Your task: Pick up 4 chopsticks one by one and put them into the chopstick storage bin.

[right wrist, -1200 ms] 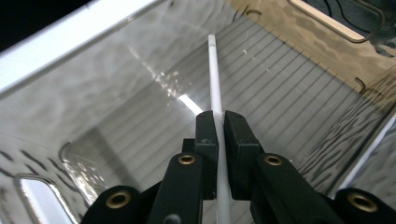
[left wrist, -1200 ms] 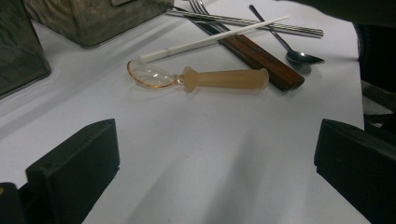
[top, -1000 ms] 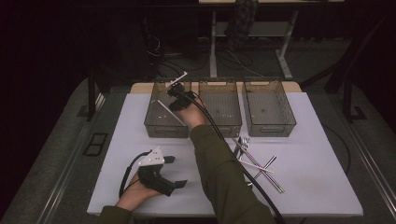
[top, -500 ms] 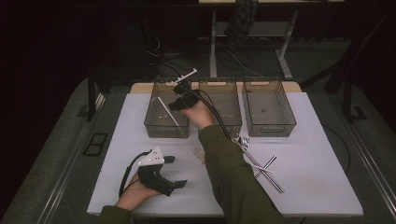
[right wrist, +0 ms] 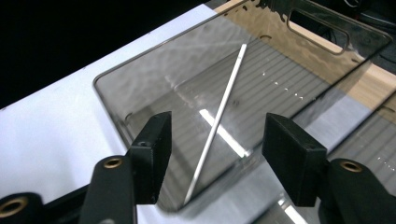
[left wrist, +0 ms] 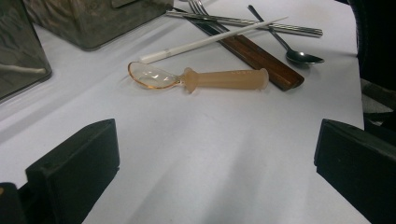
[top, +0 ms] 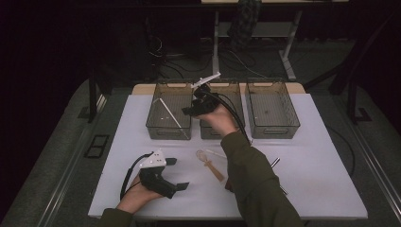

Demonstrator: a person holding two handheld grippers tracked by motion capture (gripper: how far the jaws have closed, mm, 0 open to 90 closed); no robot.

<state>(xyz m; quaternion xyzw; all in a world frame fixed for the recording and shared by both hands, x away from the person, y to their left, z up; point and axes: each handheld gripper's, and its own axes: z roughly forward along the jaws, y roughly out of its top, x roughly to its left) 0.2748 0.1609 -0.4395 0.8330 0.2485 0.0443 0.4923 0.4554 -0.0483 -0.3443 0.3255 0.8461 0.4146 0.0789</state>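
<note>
While right tool [right wrist: 215, 154] hovers open, white chopstick [right wrist: 219, 116] below, inside left bin [right wrist: 140, 84]

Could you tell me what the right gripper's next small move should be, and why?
Probably draw the right gripper back toward the cutlery left on the white table: its jaws stand open and empty, and the thin white chopstick already lies loose in the left clear plastic bin.

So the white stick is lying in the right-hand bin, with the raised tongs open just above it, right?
Not quite: the white stick lies in the left-hand bin, as the high view shows. The rest holds: the raised right tongs are open above it, empty.
</note>
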